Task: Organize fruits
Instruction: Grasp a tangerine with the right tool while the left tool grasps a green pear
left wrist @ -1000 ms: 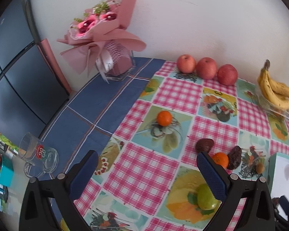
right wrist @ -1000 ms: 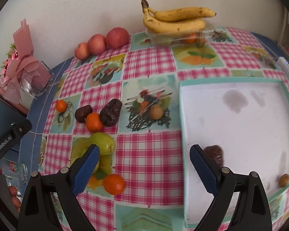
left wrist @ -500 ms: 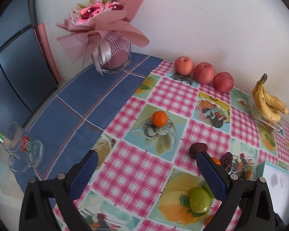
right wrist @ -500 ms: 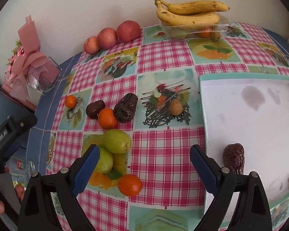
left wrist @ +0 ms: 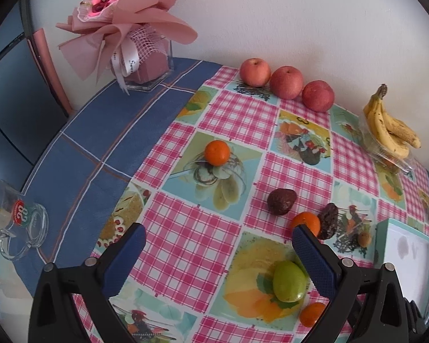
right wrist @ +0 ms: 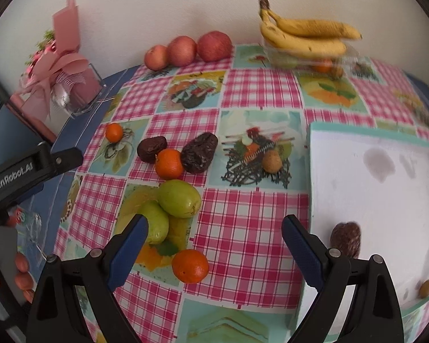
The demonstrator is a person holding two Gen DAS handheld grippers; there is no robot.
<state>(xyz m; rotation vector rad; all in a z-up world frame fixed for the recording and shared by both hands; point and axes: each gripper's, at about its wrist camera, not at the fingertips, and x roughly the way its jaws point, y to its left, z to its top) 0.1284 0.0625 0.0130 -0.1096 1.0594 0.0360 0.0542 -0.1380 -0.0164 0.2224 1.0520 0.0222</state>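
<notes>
Right gripper (right wrist: 214, 245) has shifted left off the white teal-rimmed tray (right wrist: 386, 200), jaws wide, empty. Left gripper (left wrist: 217, 251) likewise wide. Two green round fruits (right wrist: 178, 198) near bench's front edge.

We see bare checked cloth (right wrist: 243, 223) between the two green fruits (right wrist: 168, 205) and the white tray (right wrist: 386, 200), a clear lane; to the left a tight knot of orange (right wrist: 168, 163) and dark fruits (right wrist: 198, 153) blocks passage; apples (right wrist: 186, 50) and bananas (right wrist: 306, 35) line the wall; the tray's middle lies free
</notes>
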